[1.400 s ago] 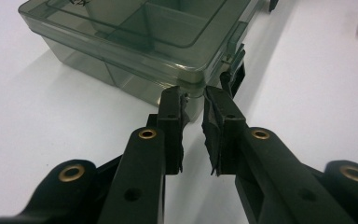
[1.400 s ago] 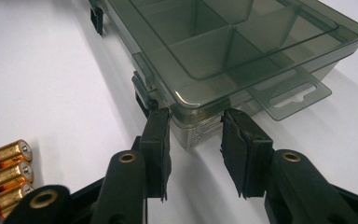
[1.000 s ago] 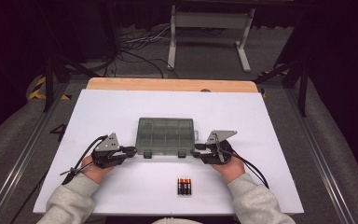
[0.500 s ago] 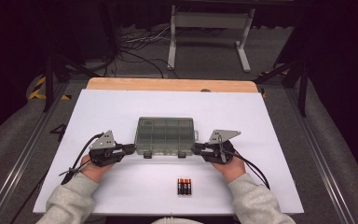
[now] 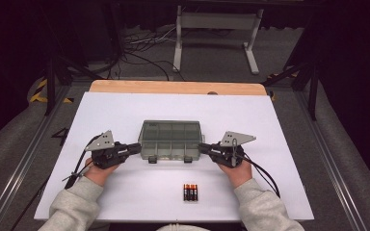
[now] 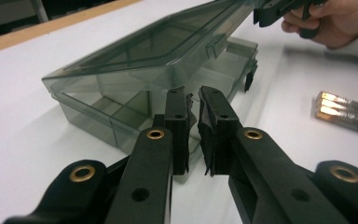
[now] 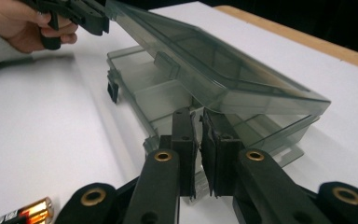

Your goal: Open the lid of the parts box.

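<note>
High view: white table (image 5: 125, 115), dark room; both tools grasp the box lid (image 5: 171, 131).

My white table (image 5: 125, 115) carries a smoky plastic box (image 5: 171, 139) at its middle and three batteries (image 5: 190, 192) side by side near my edge.

The compartment box (image 5: 171, 139) sits mid-table (image 5: 125, 110); the left gripper (image 5: 136, 148) meets its left end; the right gripper (image 5: 202, 147) its right end; the batteries (image 5: 190, 192) lie nearer the person.
</note>
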`<state>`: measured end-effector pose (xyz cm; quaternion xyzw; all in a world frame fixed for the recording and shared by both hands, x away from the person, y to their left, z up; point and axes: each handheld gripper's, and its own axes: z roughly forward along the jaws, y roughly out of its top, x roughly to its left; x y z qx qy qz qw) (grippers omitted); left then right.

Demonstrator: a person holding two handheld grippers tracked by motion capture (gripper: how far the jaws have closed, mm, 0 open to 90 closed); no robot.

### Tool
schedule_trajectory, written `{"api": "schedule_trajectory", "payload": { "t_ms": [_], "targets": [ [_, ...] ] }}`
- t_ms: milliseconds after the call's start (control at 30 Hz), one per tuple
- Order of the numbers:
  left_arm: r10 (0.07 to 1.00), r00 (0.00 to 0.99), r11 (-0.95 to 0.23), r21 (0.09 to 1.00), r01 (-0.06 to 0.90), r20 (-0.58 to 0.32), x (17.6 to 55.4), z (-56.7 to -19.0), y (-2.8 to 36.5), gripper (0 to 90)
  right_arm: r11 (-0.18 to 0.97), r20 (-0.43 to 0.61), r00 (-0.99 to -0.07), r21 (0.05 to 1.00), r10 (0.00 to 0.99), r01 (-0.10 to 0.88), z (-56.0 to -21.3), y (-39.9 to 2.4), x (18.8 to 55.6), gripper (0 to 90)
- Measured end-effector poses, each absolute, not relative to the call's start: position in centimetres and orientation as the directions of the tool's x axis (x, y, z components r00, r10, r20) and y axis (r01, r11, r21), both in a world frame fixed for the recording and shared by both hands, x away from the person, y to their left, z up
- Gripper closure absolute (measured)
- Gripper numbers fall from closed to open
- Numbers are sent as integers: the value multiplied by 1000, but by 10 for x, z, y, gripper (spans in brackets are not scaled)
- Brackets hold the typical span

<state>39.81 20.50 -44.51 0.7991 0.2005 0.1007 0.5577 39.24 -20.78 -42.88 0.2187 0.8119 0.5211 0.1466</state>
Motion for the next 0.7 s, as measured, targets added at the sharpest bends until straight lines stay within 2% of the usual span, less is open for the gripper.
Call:
{"api": "schedule_trajectory", "payload": {
  "t_ms": [467,567,600,633,700],
  "targets": [
    [438,896,-268,942,203,-68,403,-442,199,826,323,-8,-852,927,523,190,-426,-211,394,834],
    [438,896,-263,943,203,-70,404,-442,199,826,332,-11,-842,922,540,201,-427,-213,394,761],
    [438,896,-263,943,203,-70,404,-442,199,826,332,-11,-842,922,540,201,-427,-213,394,761],
    [438,896,-261,943,206,-74,404,-442,199,826,340,-14,-837,917,547,207,-428,-214,394,719],
    [437,897,-264,943,203,-71,404,-442,200,826,352,-11,-824,907,567,230,-429,-214,395,536]
  ]
}}
